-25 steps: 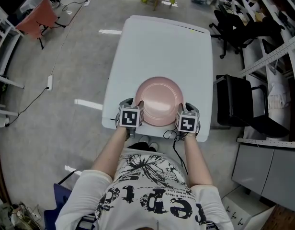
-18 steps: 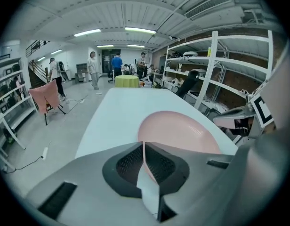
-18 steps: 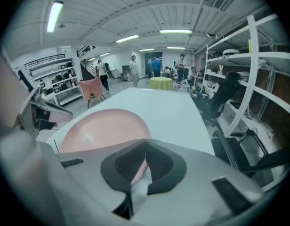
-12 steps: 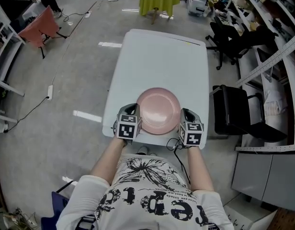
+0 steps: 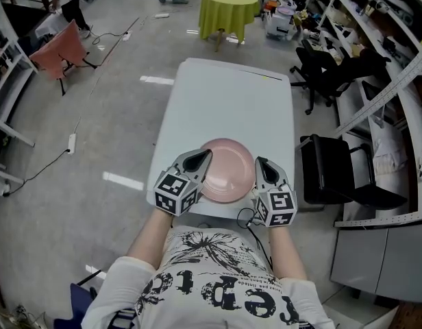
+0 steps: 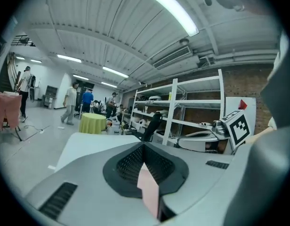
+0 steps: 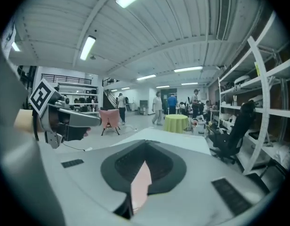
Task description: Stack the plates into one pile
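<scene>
Workshop floor, seen from the head view: a long white table (image 5: 225, 94) stands among shelving, a black chair (image 5: 334, 173) off its right edge and a round table with a yellow-green cloth (image 5: 228, 2) beyond its far end. One pink plate (image 5: 228, 173) sits close to the table's near edge, about midway between the left and right edges; whether more plates lie under it cannot be told. The left gripper (image 5: 207, 155) and the right gripper (image 5: 259, 163) flank it, each tip at the plate's rim in this view, though contact cannot be judged from above. A person in a white printed shirt (image 5: 225, 279) holds both. The left gripper view looks out nearly level over the table toward white shelves (image 6: 182, 107) and people (image 6: 69, 100) in the distance. Its jaws are pressed together tip to tip, and a pink sliver (image 6: 149, 192) shows in the slit behind the pads, its nature unclear. The right gripper view shows the same: jaws pressed together, a similar pink strip (image 7: 140, 185) in the slit, a ceiling of strip lights above.
</scene>
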Available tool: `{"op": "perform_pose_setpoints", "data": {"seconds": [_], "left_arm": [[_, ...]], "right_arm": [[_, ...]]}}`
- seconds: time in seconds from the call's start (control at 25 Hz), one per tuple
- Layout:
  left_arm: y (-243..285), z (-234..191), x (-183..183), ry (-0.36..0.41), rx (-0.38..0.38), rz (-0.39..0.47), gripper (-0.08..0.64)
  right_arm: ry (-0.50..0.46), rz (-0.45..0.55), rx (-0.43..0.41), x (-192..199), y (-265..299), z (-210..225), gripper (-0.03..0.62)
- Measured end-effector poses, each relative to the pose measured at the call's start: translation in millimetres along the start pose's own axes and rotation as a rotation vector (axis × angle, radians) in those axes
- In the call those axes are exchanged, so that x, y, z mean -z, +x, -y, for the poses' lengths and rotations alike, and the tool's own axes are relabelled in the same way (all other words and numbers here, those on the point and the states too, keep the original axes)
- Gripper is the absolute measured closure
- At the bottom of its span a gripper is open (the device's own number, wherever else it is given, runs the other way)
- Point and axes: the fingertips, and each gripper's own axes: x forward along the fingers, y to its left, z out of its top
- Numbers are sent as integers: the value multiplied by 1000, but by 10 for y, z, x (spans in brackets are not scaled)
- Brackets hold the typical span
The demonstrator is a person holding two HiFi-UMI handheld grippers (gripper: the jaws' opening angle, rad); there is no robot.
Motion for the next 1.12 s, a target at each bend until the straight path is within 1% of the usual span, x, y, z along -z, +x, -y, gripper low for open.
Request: {"op": "perform_pose_setpoints", "data": {"seconds": [0.12,0.24,0.36,0.52,0.6,0.72,0.88,1.12], "left_arm": [[-58,121,-227,42,35,68,557],[-95,160,-322,51,36,94,557],[-104,193,-357,61,34,103,557],[-73,233,-371,60,50,108,557],[-72,254,-368,58,58,114,557],[-79,242,-348,46,41,116,557],[-91,200,-362,29,34,114,557],[-81,221,-340,55,40,105,557]], "right_arm": [[-15,56,-28,-208,-72,-74,588],[-17,88,-50,-322,-136,-139,588],[4,108,-62,-373,-191,-161,588],[12,119,-58,-398,-214,-155,588],[5,119,-58,-388,-217,-160,588],[-22,123,-56,-353,-233,-167,588],[-24,130,-57,-381,-252,-192,588],[-27,119,-44,-342,-233,-190,588]]}}
